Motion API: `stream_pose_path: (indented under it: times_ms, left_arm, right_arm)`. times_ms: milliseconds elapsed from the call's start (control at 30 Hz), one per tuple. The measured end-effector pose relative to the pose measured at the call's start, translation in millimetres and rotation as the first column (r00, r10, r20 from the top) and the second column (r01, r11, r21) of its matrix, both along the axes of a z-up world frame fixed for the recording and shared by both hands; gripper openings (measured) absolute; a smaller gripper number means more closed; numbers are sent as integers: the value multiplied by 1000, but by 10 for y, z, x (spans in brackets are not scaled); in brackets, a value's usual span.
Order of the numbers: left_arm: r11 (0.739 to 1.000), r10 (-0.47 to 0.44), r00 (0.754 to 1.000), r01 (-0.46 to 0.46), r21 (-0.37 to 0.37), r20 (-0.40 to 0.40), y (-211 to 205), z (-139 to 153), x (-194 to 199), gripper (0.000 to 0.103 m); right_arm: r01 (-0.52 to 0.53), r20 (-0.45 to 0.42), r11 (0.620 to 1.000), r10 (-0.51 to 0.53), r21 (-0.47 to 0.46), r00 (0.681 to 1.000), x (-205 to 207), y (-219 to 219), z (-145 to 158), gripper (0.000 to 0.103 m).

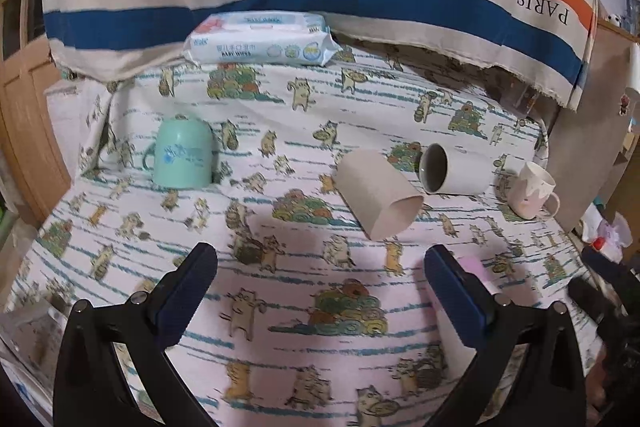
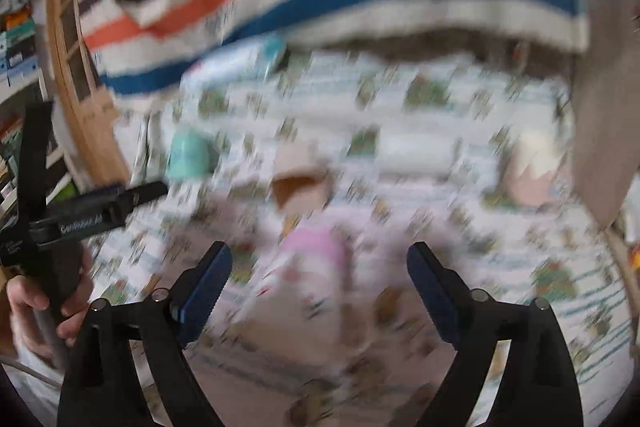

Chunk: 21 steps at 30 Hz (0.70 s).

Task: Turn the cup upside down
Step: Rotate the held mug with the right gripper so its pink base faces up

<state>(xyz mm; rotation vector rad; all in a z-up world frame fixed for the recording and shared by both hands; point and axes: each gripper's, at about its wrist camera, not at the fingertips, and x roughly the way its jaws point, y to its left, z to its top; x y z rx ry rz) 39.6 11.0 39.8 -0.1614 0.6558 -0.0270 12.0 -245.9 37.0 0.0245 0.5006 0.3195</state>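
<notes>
Gaping wide and holding nothing, right gripper (image 2: 320, 279) hovering over blurred pink cup (image 2: 316, 259) lying on the cat-print cloth (image 1: 304, 131), left gripper (image 1: 320, 283) likewise spread wide, empty.

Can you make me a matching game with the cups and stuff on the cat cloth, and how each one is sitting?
Things:
1. mint green mug
2. white cup
3. cardboard tube
4. baby wipes pack

How it sits:
A. lying on its side, dark inside showing
B. flat at the back, by the striped cloth
C. upside down, bottom up
D. lying down in the middle, brown and open-ended

Pairs: 1-C, 2-A, 3-D, 4-B
</notes>
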Motion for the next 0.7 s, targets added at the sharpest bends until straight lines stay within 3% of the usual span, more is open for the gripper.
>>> stream_pose_path:
  times_ms: [33, 167, 233, 433, 533, 700]
  left_arm:
    - [1000, 1, 1000, -1, -7, -5, -19, 1, 0, 103]
    - [1000, 8, 1000, -8, -11, -7, -138, 0, 2, 103]
    - [1000, 6, 1000, -6, -2, -4, -227, -9, 13, 103]
    - [999, -39, 997, 38, -14, -62, -557, -65, 143, 103]
    - [998, -13, 990, 4, -66, -143, -667, -125, 278, 103]
    - [977, -85, 936, 12, -211, -342, -851, -308, 604, 103]
  right_arm:
    - [15, 70, 1000, -15, 10, 997, -50, -123, -3, 102]
    - [56, 276, 998, -63, 33, 959, -203, -466, -85, 103]
    - [97, 322, 995, -102, 31, 941, -214, -605, -148, 103]
    - [130, 289, 986, -155, 105, 945, -55, -933, -224, 103]
    - [167, 296, 977, -201, 134, 934, -7, -1051, -218, 103]
    - [178, 292, 971, -219, 161, 931, -11, -1133, -262, 103]
